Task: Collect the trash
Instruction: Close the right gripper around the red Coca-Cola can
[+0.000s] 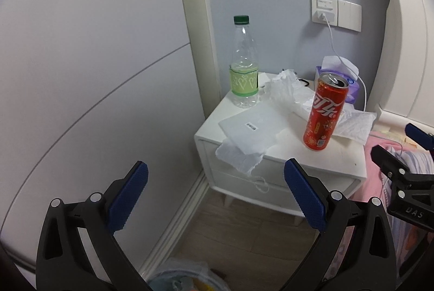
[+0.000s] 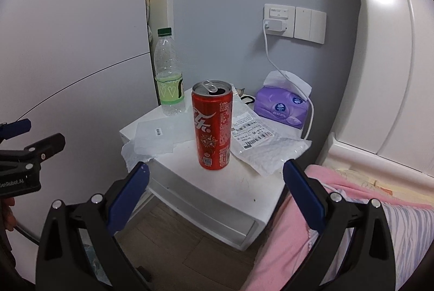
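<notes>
Two grippers were seen, each with its jaws spread wide and nothing between them: the left gripper (image 1: 215, 193) was held over the wooden floor in front of the nightstand, and the right gripper (image 2: 216, 192) was held before the stand's front edge, beside the pink bedding (image 2: 295, 234). At the bottom edge of the left view a bin lined with a plastic bag (image 1: 184, 278) was partly seen; something was in it, but what could not be told. On the white nightstand (image 2: 238, 188) one red soda can (image 2: 213, 125) was stood upright nearest the front, its tab opened; its contents could not be seen. To its left one flat white envelope (image 2: 160, 135) was laid over a crumpled tissue (image 2: 130, 155) hanging past the edge, and to its right one white bubble mailer with a printed label (image 2: 260, 144) was spread. Further back, at the left rear corner, one clear plastic bottle with a green cap (image 2: 168, 74) was stood, a little liquid seen at label height. At the right rear one purple tissue pack (image 2: 282, 106) was placed, a tissue pulled up from it. On the wall behind, one charger (image 2: 275, 25) was plugged into the socket.
</notes>
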